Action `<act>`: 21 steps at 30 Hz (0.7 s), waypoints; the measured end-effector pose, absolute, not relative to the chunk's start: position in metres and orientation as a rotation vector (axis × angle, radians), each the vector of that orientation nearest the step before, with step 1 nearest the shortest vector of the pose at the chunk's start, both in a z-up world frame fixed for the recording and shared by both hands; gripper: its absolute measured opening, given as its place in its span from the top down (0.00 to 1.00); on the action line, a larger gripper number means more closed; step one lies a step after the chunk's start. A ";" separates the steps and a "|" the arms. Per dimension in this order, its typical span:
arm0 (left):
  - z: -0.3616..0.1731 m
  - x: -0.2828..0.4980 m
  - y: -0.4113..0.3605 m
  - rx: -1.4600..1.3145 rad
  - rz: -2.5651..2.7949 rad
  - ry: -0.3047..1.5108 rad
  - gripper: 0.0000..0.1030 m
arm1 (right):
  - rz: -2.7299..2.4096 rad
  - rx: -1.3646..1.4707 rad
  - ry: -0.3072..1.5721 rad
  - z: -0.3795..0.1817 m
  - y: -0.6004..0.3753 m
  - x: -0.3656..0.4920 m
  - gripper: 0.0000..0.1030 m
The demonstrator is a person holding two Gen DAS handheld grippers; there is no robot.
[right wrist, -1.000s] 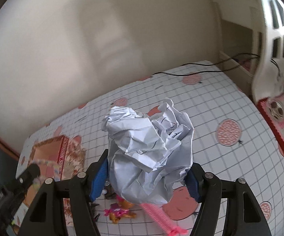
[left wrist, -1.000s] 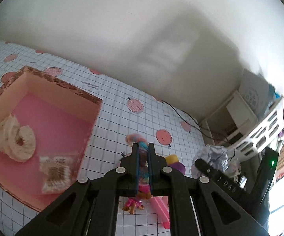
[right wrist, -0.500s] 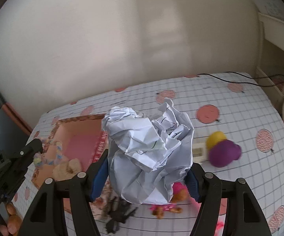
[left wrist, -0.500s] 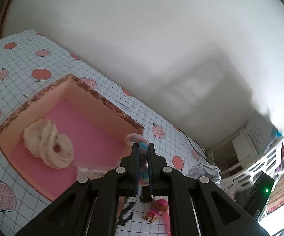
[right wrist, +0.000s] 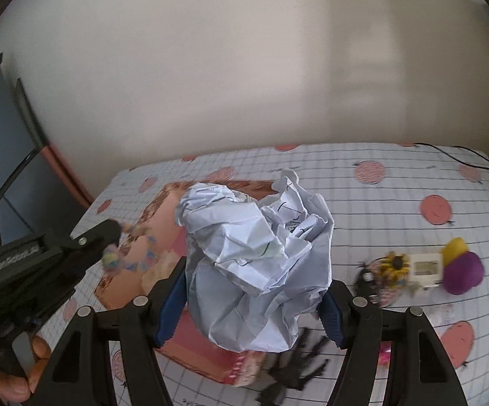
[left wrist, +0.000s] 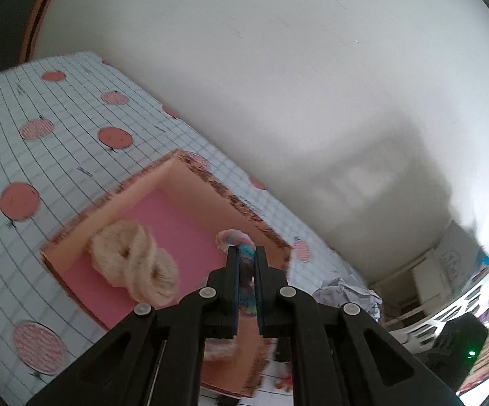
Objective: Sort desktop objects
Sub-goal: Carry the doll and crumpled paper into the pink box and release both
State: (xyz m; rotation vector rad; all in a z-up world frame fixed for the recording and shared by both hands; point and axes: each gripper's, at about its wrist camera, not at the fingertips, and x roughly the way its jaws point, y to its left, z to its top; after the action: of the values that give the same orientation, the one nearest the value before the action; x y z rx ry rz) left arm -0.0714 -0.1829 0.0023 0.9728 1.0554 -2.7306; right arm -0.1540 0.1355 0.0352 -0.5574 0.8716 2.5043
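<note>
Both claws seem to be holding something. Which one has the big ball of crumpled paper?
The right claw: its blue pads squeeze the crumpled white paper ball. The left claw pinches only a thin pastel beaded bracelet above the pink box.

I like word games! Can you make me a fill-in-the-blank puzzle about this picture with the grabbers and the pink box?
1. The right gripper squeezes a ball of crumpled ____.
2. The left gripper pinches a colourful hair tie above the pink ____.
3. Inside the box lie fluffy ____-coloured hair ties.
4. Beside the yellow toy sits a round ____ one.

Missing words: paper; box; cream; purple
</note>
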 end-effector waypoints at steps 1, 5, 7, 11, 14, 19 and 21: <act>0.002 -0.071 -0.185 0.973 -2.721 1.029 0.93 | 2.517 -0.574 0.867 0.034 0.130 -0.159 0.32; -0.003 -0.068 -0.196 0.952 -2.672 1.056 0.93 | 2.547 -0.603 0.865 0.032 0.117 -0.172 0.32; -0.003 -0.065 -0.200 0.941 -2.655 1.061 0.93 | 2.563 -0.615 0.876 0.031 0.112 -0.178 0.32; -0.003 -0.058 -0.211 0.913 -2.611 1.081 0.93 | 2.577 -0.638 0.861 0.029 0.107 -0.183 0.32; -0.005 -0.053 -0.219 0.895 -2.578 1.109 0.93 | 2.574 -0.642 0.877 0.027 0.106 -0.186 0.32; -0.011 -0.055 -0.225 0.914 -2.552 1.099 0.93 | 2.559 -0.664 0.895 0.023 0.108 -0.188 0.31; -0.012 -0.057 -0.224 0.931 -2.547 1.086 0.93 | 2.555 -0.667 0.894 0.023 0.108 -0.193 0.30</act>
State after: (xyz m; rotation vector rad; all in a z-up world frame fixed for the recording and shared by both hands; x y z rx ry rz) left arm -0.0567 -0.2243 -0.0122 0.9306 1.0863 -2.5468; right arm -0.1928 0.1080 0.0229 -0.6673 0.8942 2.5545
